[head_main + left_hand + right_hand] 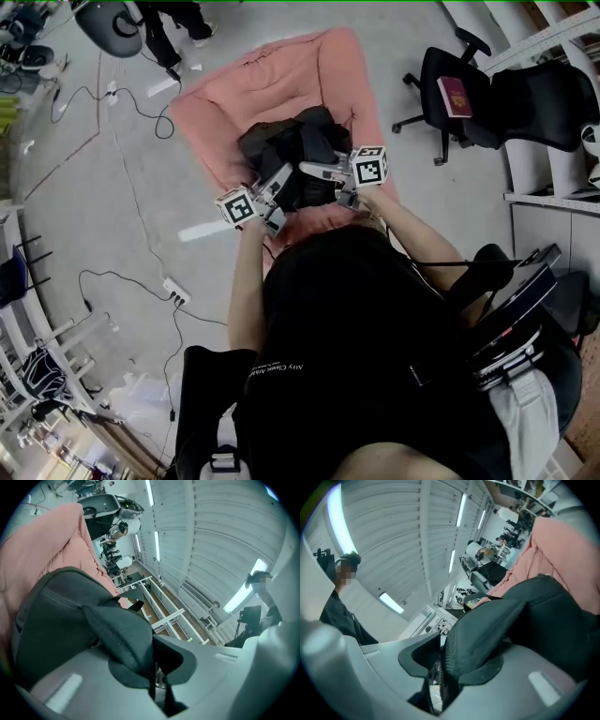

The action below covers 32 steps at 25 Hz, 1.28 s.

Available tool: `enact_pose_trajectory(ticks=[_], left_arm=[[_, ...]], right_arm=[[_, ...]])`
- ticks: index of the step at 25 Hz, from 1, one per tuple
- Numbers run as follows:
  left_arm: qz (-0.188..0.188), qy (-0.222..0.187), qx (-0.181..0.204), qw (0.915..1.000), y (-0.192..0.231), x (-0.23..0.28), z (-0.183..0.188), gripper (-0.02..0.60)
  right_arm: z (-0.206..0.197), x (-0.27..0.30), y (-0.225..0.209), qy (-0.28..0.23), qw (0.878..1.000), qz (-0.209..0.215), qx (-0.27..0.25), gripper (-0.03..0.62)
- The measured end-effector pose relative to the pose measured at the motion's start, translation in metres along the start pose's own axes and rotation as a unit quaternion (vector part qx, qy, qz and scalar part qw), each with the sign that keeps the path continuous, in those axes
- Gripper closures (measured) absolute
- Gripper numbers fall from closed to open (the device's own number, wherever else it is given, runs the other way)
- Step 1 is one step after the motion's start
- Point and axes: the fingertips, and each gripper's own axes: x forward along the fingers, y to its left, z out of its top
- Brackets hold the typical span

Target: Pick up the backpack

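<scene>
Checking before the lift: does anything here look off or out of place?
The grip looks lopsided: the left gripper pinches one backpack strap, while the right gripper stands open, the other strap loose between its jaws. Otherwise nothing stands out.

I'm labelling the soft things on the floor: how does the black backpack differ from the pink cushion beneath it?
The backpack is black, while the cushion is pink. The backpack is bunched into a lumpy heap, while the cushion lies spread out flat. The backpack is much the smaller and covers only part of the cushion. Both look like soft fabric.
</scene>
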Motion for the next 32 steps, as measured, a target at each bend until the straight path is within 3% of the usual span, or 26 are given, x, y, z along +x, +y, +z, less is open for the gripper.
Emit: enact_pose_trajectory(ticks=[2,5,6,10,16,32], left_arm=[[-0.002,-0.005,0.004,1.0000,0.000,-0.001,-0.001,0.564],[0.010,-0.018,0.013,0.9997,0.001,-0.004,0.002,0.563],[0.017,-0.031,0.019,0.9992,0.002,-0.005,0.006,0.561],[0.017,-0.085,0.023,0.9960,0.002,-0.011,0.019,0.549],[0.026,-0.040,0.025,0.9986,0.000,-0.006,0.000,0.554],[-0.010,-0.074,0.030,0.9967,-0.034,-0.023,0.005,0.553]], right_arm=[[0.004,0.000,-0.006,-0.014,1.000,-0.005,0.014,0.453],[-0.003,0.008,-0.003,0.008,1.000,0.005,0.012,0.503],[-0.008,0.010,-0.002,0.018,1.000,0.006,0.012,0.536],[-0.025,0.012,0.001,0.029,0.999,0.004,0.029,0.553],[-0.014,0.005,0.010,-0.003,1.000,0.012,0.026,0.554],[-0.004,-0.011,0.042,-0.039,0.999,0.030,0.006,0.554]])
